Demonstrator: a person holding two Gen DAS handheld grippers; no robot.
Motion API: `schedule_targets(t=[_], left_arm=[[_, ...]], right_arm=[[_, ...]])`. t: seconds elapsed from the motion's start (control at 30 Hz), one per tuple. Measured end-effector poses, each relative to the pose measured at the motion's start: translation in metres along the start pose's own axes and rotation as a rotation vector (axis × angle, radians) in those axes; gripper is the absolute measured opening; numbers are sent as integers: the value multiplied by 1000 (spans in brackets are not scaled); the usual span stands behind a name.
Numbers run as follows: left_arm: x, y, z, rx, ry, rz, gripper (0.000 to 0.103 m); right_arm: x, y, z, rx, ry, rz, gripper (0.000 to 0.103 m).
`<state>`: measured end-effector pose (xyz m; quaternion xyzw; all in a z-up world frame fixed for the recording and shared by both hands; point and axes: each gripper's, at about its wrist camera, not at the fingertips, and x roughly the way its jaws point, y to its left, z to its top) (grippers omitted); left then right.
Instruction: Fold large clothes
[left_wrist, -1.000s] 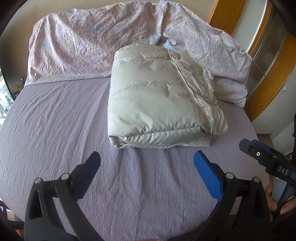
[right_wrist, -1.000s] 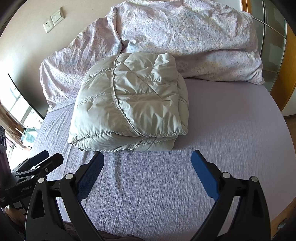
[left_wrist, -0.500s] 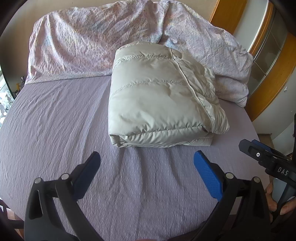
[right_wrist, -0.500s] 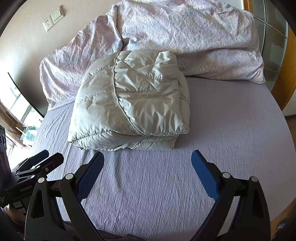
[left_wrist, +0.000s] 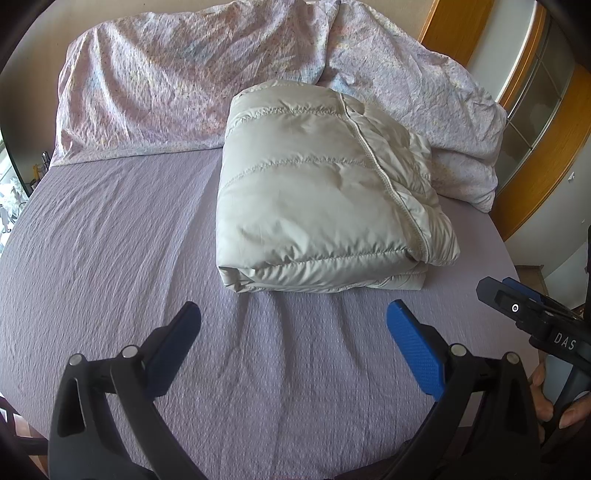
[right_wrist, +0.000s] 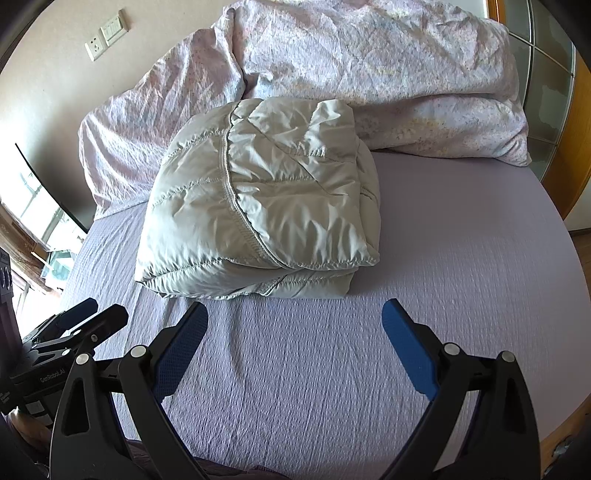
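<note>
A pale grey quilted down jacket (left_wrist: 321, 192) lies folded into a thick rectangular bundle on the lilac bed sheet (left_wrist: 110, 240); it also shows in the right wrist view (right_wrist: 258, 206). My left gripper (left_wrist: 293, 325) is open and empty, hovering over the sheet just in front of the bundle. My right gripper (right_wrist: 293, 321) is open and empty too, a little in front of the bundle's near edge. The right gripper shows at the right edge of the left wrist view (left_wrist: 532, 317), and the left gripper at the left edge of the right wrist view (right_wrist: 74, 332).
A crumpled floral duvet and pillow (left_wrist: 184, 85) are piled behind the jacket at the head of the bed (right_wrist: 369, 66). Wooden-framed glass panels (left_wrist: 532, 99) stand at the right. A window (right_wrist: 33, 206) is at the left, wall switches (right_wrist: 107, 35) above.
Both grippers have drawn back very slightly from the folded jacket and stay open. The jacket has not moved.
</note>
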<state>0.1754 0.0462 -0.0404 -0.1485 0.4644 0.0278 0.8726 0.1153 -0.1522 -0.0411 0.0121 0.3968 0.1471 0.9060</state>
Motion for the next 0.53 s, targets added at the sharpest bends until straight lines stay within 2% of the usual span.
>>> schedule_targets(t=[0.53], left_arm=[[3,2,-2,-7,11,7,99]], right_arm=[[0,0,1,1,0,-1,97]])
